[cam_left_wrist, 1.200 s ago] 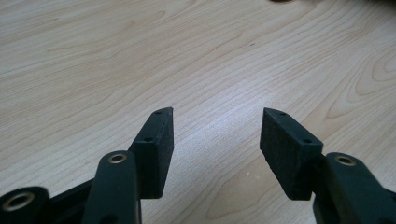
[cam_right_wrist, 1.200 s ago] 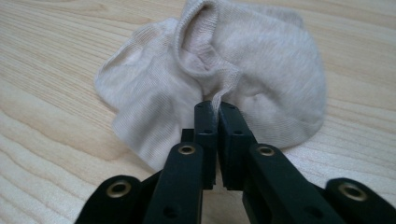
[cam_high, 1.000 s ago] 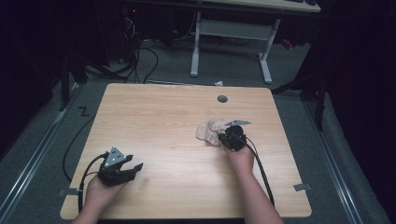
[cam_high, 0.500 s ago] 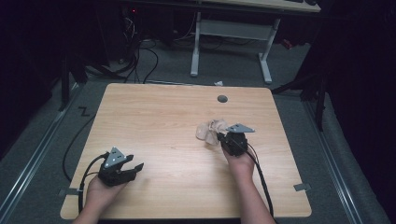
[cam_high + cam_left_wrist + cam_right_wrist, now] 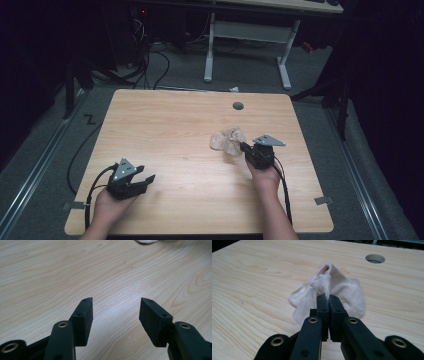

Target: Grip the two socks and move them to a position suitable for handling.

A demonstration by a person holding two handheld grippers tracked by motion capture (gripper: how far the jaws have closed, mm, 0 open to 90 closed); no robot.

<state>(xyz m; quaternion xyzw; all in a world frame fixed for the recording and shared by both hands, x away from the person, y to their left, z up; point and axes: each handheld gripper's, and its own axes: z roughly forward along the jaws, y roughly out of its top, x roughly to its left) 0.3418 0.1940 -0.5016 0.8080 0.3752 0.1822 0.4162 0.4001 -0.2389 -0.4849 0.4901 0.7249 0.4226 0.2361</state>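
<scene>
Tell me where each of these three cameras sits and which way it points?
High view: above the person's side, looking forward and down on the wooden table; both forearms, the left gripper and the right gripper show.
Left gripper view: rides on the left gripper, looking along its open jaws over bare tabletop.
Right gripper view: rides on the right gripper, jaws shut on a pale sock, facing the table's cable hole.
Shared: sock and hole also appear in the high view.

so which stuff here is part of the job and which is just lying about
In use:
- pale sock, pinched at a fold
- right tongs, shut on it
- left tongs, open over bare wood

Lying about:
- cable hole in the table
- desk frame behind
</scene>
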